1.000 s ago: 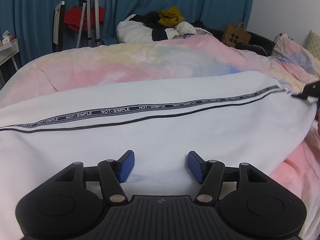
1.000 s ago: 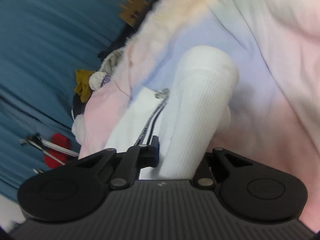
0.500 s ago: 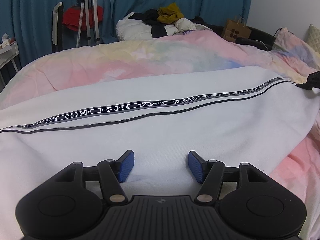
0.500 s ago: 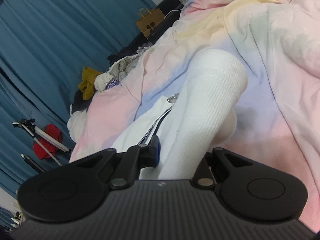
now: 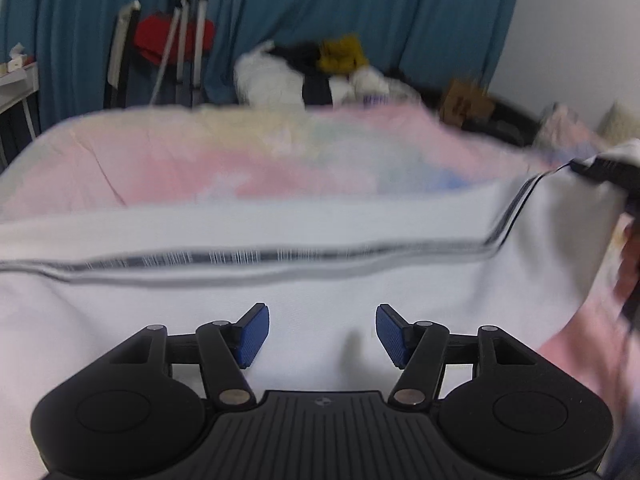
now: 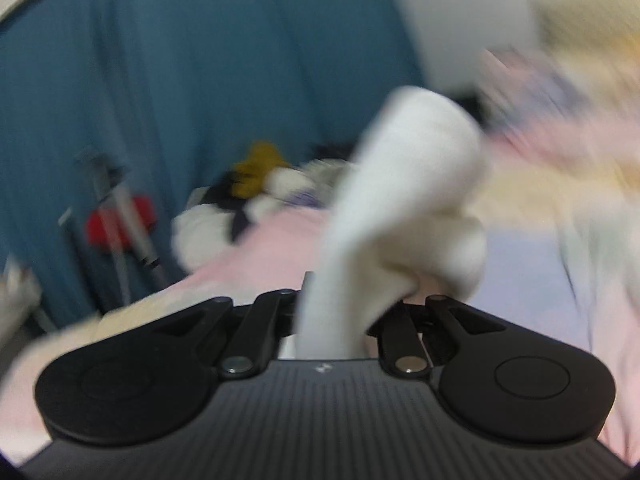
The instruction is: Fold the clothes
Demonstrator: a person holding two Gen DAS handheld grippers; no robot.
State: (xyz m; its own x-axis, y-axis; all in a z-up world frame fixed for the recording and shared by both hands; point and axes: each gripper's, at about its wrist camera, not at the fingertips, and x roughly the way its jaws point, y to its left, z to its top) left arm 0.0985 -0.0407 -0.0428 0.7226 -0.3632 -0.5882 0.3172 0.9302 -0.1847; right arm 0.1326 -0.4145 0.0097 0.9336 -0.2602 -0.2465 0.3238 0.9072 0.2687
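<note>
Lifted since earlier — white garment (image 5: 320, 280) end, ribbed, bunched, clamped in right gripper (image 6: 336, 316); left gripper (image 5: 322, 334) fingers wide apart, seemingly empty.

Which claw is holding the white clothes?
The right claw: it is shut on the white garment's cuff. The left claw is open above the cloth.
</note>
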